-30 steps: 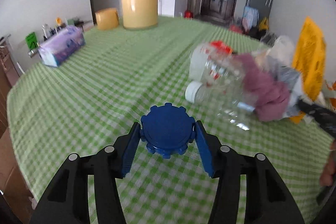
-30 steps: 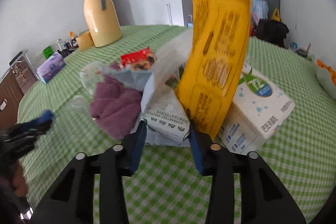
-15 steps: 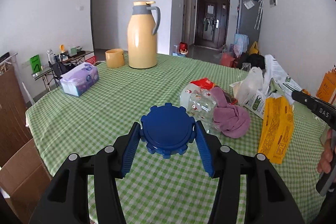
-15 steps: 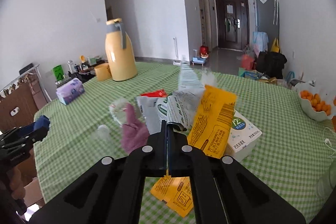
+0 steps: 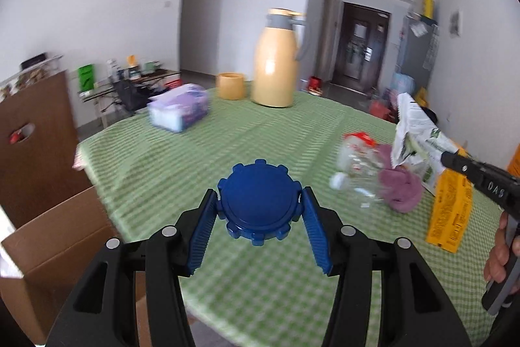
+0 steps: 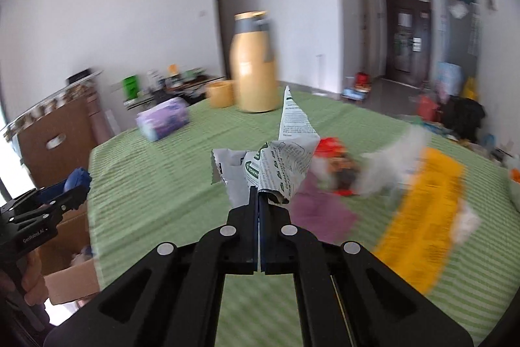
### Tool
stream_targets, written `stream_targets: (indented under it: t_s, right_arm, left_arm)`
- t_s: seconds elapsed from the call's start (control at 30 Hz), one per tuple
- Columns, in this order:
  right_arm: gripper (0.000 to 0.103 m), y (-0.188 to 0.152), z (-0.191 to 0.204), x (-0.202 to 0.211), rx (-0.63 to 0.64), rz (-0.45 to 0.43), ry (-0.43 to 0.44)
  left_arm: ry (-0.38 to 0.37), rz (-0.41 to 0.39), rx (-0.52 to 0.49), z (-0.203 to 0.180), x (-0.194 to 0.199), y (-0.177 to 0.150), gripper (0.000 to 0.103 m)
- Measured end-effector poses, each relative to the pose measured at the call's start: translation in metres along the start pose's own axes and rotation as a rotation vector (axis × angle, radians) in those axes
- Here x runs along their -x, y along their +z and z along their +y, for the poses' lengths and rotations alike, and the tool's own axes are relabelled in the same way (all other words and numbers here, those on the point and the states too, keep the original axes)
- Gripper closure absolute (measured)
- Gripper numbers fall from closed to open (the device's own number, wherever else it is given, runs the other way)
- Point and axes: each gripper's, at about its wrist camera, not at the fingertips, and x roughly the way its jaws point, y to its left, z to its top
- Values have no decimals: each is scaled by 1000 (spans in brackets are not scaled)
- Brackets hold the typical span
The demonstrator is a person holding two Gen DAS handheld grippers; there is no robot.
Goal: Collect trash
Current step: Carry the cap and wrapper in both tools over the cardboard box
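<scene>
A: Right gripper [image 6: 259, 200] has its jaws clenched on the printed wrapper [image 6: 286, 158], held above the bench [image 6: 169, 165], this side of the yellow flask [image 6: 253, 67].

B: Its long axis stands near upright, tip pointing up towards the flask. Left gripper [image 5: 258, 217]?

A: Jaws grasping the blue cap [image 5: 258, 205], flat face towards the camera, over the bench's near edge.

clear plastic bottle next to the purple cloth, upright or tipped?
Tipped. The clear bottle lies on its side on the green checked tablecloth, white cap pointing sideways, against the purple cloth.
</scene>
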Motion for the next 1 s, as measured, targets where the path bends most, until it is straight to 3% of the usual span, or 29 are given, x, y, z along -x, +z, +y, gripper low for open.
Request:
stream_targets:
  t_s: [0.4, 0.63, 0.73, 0.83, 1.0]
  right_arm:
    - [103, -1, 245, -79, 296, 117, 435]
    - [103, -9, 331, -101, 369, 167, 556]
    - [103, -15, 354, -117, 386, 217, 593]
    - [103, -21, 375, -144, 418, 343, 631]
    - [103, -37, 408, -196, 492, 581, 588]
  left_arm:
    - [402, -20, 271, 199, 86, -44, 53]
    - [489, -4, 367, 261, 109, -65, 53]
    - [483, 74, 418, 282, 100, -73, 53]
    - [405, 269, 539, 311, 75, -87, 53]
    - [388, 438, 604, 334, 39, -106, 53]
